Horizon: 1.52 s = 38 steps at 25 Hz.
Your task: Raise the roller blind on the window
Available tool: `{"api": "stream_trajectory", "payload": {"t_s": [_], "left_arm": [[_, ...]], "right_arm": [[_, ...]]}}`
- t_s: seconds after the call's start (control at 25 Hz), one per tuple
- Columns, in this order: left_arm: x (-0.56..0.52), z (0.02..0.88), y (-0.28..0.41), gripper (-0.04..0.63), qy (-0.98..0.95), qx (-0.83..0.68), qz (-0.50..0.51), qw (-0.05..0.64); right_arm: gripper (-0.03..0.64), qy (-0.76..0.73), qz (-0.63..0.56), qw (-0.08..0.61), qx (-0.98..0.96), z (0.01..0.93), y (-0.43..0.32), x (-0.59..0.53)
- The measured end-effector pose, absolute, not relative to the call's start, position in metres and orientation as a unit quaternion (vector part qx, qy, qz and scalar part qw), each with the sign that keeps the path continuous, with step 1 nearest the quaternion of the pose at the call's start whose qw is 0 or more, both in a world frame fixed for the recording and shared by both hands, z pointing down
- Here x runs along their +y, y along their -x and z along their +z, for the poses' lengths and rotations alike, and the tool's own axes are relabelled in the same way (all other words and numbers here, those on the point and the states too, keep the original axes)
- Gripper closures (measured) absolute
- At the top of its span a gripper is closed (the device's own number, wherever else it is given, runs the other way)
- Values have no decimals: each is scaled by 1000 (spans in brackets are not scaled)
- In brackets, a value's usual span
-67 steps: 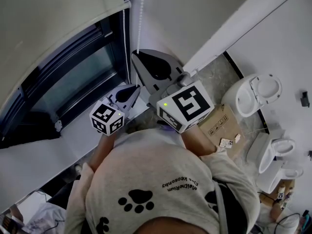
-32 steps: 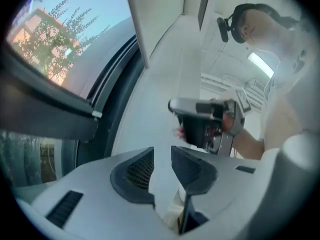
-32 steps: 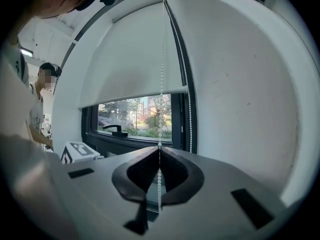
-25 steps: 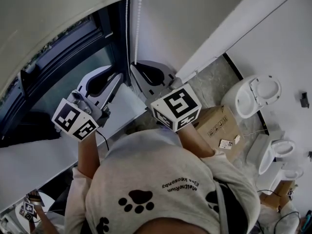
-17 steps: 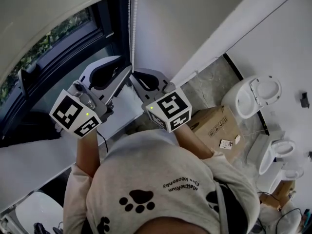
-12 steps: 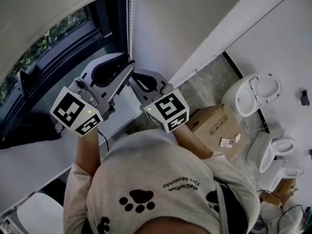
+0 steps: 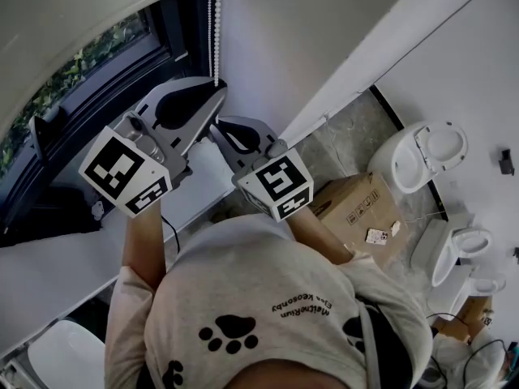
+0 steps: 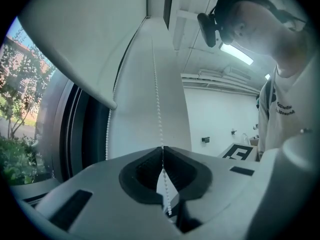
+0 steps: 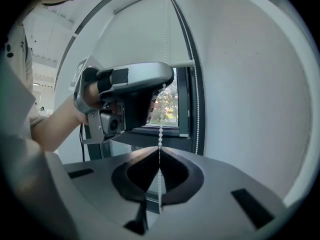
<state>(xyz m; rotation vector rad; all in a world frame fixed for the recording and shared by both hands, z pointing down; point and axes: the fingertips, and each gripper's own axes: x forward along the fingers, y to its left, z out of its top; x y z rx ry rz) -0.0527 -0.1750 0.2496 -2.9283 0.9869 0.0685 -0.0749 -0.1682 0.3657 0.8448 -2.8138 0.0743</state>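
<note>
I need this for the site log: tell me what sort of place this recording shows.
Probably a room used for storage or still being fitted out, not a working bathroom: several toilets stand close together by a cardboard box, near a window with a roller blind and bead chain.

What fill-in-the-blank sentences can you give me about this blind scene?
The left tool and the right tool are both ___ on the bead chain.
On that chain, the left tool grips ___ the right tool.
The roller blind is only ___ raised.
Missing: shut; above; partly.
The left tool's jaws have just been closing, the chain between them.
</note>
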Motion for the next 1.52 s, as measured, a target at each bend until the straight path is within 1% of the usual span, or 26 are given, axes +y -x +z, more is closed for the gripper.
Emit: {"api": "stream_trajectory", "payload": {"t_s": [0.24, 0.56, 0.92, 1.12, 1.2, 1.24, 1.28, 1.52], "left_arm": [[-173, 265, 50, 586, 951, 310, -6, 9], [-171, 306, 49, 588, 951, 308, -11, -38], [-169, 343, 52, 588, 946, 312, 1, -87], [-168, 349, 54, 588, 945, 308, 18, -108], [-170, 348, 54, 588, 945, 307, 23, -109], [-171, 348, 55, 588, 945, 307, 26, -111], [-171, 348, 56, 588, 945, 307, 28, -113], [-173, 348, 57, 588, 943, 309, 36, -117]], "right_arm": [[607, -285, 33, 113, -951, 379, 75, -167], [607, -286, 62, 143, -945, 421, 72, -167], [606, -272, 85, 178, -942, 457, 73, -156], [605, -269, 85, 194, -939, 463, 68, -156], [591, -266, 87, 186, -942, 455, 66, -154], [551, -264, 88, 175, -944, 447, 65, -153], [530, -264, 88, 160, -947, 436, 63, -152], [529, -288, 44, 58, -955, 346, 45, -156]]}}
